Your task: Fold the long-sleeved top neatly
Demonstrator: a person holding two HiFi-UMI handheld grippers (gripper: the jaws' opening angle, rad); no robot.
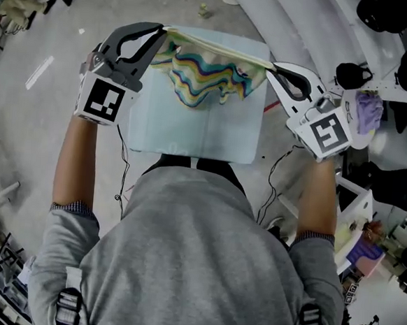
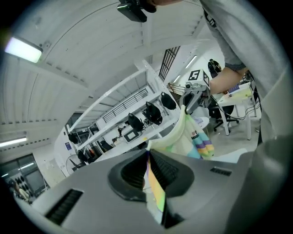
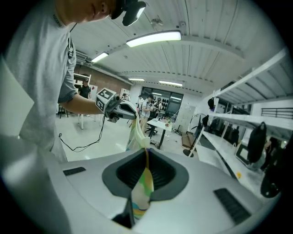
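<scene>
Left gripper (image 1: 160,32) fingers pinched shut on one edge of the striped top (image 1: 209,74), right gripper (image 1: 274,68) fingers likewise on the other. Cloth sags between, over the tabletop (image 1: 192,133).

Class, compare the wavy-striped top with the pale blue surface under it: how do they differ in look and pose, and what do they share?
The top carries wavy multicoloured stripes; the pale blue surface is plain. The top hangs bunched and sagging, stretched between the left claw and the right claw, both shut on its edge; the surface lies flat and untouched. Both sit straight ahead of the person.
</scene>
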